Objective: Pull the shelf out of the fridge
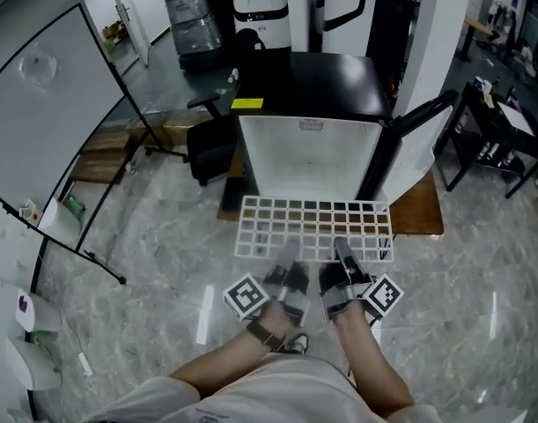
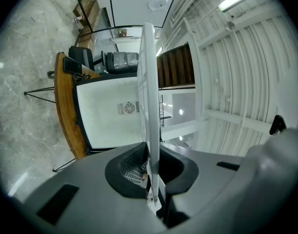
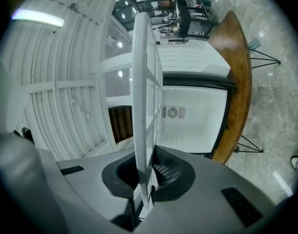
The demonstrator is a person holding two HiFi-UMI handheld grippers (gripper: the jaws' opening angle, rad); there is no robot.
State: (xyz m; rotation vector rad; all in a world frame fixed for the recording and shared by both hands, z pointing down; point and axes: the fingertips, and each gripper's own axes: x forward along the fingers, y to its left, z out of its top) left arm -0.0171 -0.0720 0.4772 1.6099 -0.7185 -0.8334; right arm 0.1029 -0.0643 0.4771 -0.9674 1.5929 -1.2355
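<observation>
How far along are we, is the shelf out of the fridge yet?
Mostly done: the shelf hangs in front of the open fridge, nearly all outside. In hand: the left gripper and right gripper each clamp its near edge. Left: drawing the far edge clear; whether it's free I can't tell.

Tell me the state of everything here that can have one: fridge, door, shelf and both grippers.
fridge: open.
fridge door: swung wide open, on the right.
shelf: drawn out in front of the fridge, held at its near edge.
left gripper: shut on the shelf.
right gripper: shut on the shelf.
</observation>
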